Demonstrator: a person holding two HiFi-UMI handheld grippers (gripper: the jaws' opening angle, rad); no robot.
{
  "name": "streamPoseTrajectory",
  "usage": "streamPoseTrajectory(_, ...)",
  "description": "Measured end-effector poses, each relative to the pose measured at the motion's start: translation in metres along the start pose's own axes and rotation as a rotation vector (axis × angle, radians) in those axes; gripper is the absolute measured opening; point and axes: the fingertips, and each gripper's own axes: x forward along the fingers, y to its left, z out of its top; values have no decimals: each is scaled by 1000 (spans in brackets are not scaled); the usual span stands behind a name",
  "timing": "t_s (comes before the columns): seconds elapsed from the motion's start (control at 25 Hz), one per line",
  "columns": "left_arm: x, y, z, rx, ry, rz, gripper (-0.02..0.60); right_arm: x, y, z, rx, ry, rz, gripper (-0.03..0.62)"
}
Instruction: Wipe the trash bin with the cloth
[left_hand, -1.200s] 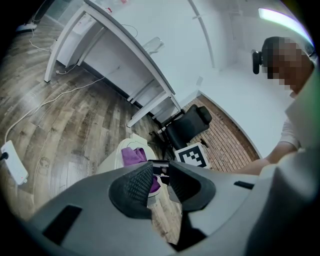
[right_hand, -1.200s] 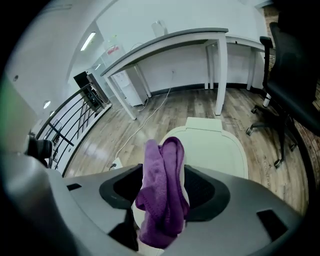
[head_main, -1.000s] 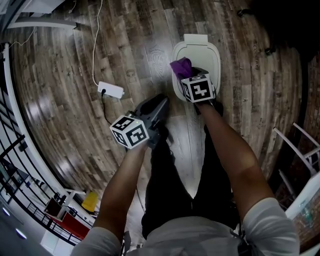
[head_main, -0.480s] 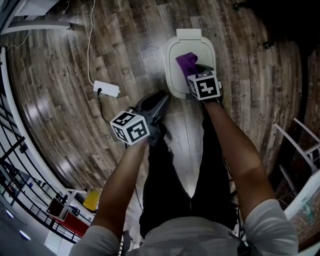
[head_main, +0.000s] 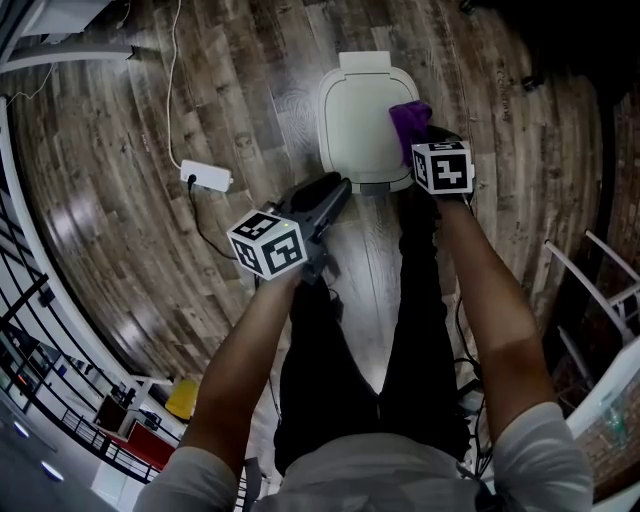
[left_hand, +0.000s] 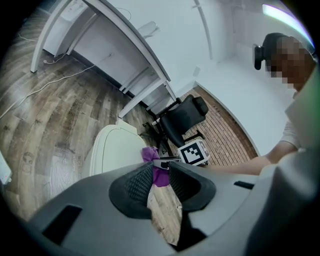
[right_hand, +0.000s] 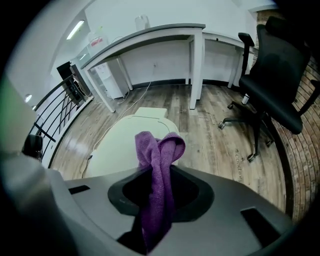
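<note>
Cloth (right_hand: 159, 145), purple and bunched, is gripped between the jaws of the right gripper (right_hand: 159, 192), with its folded end pointing forward past them. It sits at the right edge of the trash bin (head_main: 355, 115) lid. The white bin stands on the wooden floor (head_main: 250, 90), its long axis running away from the person. The left gripper (left_hand: 161, 182), jaws slightly apart and empty, hangs near the bin's near-left corner.

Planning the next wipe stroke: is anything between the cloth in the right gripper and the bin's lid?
Nothing visible. The right gripper holds the purple cloth at the right edge of the trash bin lid, and the lid is bare.
</note>
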Motion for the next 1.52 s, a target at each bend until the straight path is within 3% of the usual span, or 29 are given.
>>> streamPoseTrajectory(0.36,11,-9,-4,6,14,-13,101,-23,-70,-24,35,26,-145,100)
streamPoseTrajectory(0.56,-3,-2,-5,6,7,3,101,-37,-70,-18,73,-38,-143,101)
streamPoseTrajectory(0.76,-29,11,-7,2,3,22,101,-40,-23,-10,81,-92,-82,100)
streamPoseTrajectory(1.0,-64,29,-6,-3,12,45,101,-43,64,2,58,-125,26,100)
streamPoseTrajectory(1.28,-88,43,0,12,25,63,101,-29,162,1,6,-107,157,101)
streamPoseTrajectory(1.52,-93,47,-5,13,43,71,101,-13,202,-14,-33,-65,210,100)
